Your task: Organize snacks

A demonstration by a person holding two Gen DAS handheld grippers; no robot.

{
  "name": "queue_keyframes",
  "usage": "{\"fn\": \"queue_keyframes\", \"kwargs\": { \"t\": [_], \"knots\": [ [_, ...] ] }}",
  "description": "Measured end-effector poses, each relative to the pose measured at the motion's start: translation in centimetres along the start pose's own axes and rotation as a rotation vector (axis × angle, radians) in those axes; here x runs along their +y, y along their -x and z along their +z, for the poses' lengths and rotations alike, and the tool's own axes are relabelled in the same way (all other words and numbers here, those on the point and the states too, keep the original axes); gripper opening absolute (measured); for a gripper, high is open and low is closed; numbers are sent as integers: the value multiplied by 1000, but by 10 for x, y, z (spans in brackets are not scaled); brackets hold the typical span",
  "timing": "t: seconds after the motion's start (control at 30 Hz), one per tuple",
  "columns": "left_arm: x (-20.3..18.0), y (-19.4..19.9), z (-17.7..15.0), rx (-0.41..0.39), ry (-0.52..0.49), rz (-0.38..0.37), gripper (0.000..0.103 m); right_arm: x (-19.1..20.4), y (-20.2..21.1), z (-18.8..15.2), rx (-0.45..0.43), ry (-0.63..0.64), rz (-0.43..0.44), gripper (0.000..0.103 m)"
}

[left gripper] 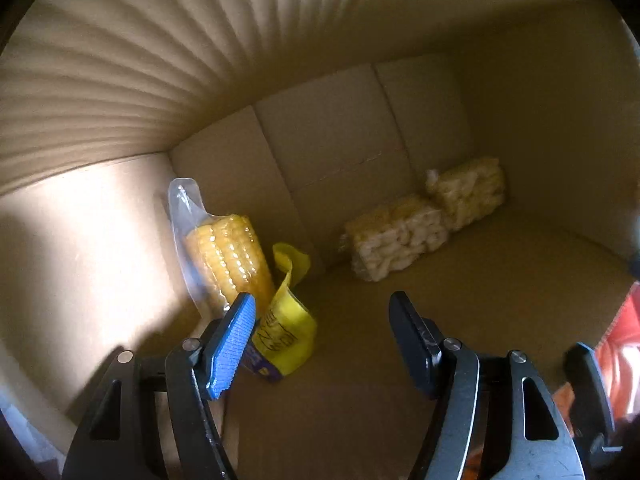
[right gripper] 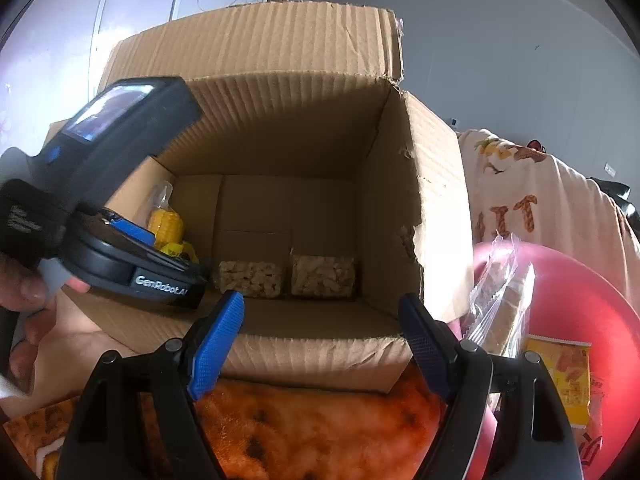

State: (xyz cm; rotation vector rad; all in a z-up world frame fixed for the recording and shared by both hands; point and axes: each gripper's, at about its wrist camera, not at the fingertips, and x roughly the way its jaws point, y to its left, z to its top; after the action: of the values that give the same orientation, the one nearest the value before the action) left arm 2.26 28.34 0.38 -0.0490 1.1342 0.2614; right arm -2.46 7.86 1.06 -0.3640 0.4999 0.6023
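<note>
Left gripper (left gripper: 322,344) tilted down inside cardboard box (right gripper: 400,184), jaws apart, empty, corn pack (left gripper: 230,260) just beside; right gripper (right gripper: 320,340) outside box, jaws wide, empty.

Left gripper (left gripper: 322,312): black metal arms with silver round screws, one ribbed blue finger pad, one dark pad. Right gripper (right gripper: 322,314) looks alike. The left housing is black plastic, lettered "GenRobot.AI" in white.

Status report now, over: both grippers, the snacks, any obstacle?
Left gripper open inside box, empty. Right gripper open, empty, outside. Corn pack leaning in corner, two rice cakes at back wall. No obstacle.
</note>
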Motion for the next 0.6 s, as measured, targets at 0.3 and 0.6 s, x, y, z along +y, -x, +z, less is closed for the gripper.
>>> {"fn": "queue_keyframes", "kwargs": {
  "t": [0.3,0.6],
  "knots": [
    [-13,-29,30,197,-131,196,65,1,0,1,-10,-1,-25,78],
    [-6,-41,37,191,-123,246,63,-1,2,1,-23,-14,-11,78]
  ]
}}
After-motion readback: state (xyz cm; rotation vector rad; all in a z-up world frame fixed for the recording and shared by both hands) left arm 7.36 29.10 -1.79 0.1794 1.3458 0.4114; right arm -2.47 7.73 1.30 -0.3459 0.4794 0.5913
